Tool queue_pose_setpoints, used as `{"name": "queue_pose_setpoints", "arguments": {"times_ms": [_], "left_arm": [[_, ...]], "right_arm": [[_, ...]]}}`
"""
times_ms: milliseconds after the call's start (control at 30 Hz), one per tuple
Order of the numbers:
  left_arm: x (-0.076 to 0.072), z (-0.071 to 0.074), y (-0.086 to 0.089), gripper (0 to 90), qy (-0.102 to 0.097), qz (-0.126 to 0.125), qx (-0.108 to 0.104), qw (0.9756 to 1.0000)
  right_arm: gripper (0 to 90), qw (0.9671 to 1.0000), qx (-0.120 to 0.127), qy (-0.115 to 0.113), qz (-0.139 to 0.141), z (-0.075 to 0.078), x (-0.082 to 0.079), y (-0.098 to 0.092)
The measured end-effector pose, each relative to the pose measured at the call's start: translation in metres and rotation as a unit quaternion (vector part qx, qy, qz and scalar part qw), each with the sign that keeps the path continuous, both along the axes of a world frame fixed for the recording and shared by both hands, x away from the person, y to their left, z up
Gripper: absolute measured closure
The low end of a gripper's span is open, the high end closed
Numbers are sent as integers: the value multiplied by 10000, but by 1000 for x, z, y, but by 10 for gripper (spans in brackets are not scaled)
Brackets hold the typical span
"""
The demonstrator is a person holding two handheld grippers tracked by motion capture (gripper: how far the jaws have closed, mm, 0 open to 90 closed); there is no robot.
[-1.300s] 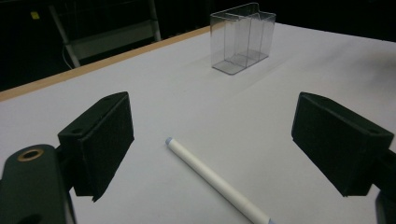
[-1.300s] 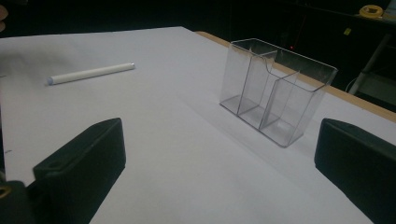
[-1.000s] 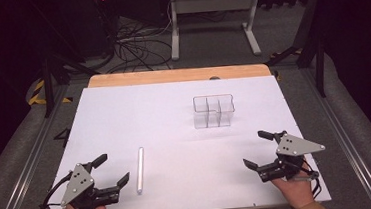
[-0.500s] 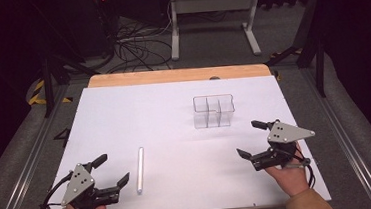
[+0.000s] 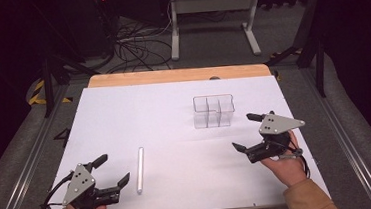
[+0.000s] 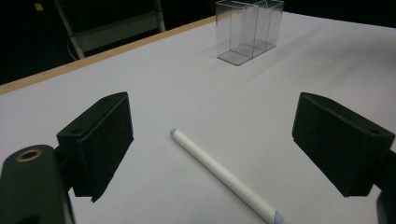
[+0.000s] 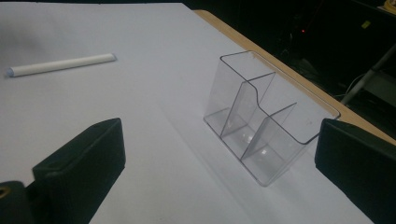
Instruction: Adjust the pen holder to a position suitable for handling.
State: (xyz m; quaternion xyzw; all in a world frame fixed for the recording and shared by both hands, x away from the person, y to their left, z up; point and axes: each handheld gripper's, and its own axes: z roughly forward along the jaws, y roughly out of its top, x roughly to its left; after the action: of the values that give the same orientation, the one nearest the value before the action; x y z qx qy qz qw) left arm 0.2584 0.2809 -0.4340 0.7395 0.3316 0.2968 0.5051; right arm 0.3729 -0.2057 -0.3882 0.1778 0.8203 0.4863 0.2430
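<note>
Left gripper fingers apart beside white cylindrical stick on white bench, right gripper fingers apart near clear plastic compartment organiser, nothing held.

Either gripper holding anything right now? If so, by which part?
Nothing is held. The left gripper is open beside the white stick; the right gripper is open near the clear organizer.

Dark room; grey floor; cables; white table frame behind.

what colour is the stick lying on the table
White, with pale blue end caps; the stick shows best in the left gripper view.
</note>
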Motion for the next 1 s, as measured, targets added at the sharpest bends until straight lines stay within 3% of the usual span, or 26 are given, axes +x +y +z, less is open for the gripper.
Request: {"name": "queue_pose_setpoints", "arguments": {"times_ms": [300,567,1000], "left_arm": [[0,0,0,135,9,8,3,10000],[0,-1,0,135,9,15,-25,10000],[1,-1,1,135,20,-12,17,10000]], "right_arm": [[108,9996,-5,285,84,4,7,5],[183,9976,-410,487,280,23,31,22],[218,9936,-932,542,342,25,58,41]]}}
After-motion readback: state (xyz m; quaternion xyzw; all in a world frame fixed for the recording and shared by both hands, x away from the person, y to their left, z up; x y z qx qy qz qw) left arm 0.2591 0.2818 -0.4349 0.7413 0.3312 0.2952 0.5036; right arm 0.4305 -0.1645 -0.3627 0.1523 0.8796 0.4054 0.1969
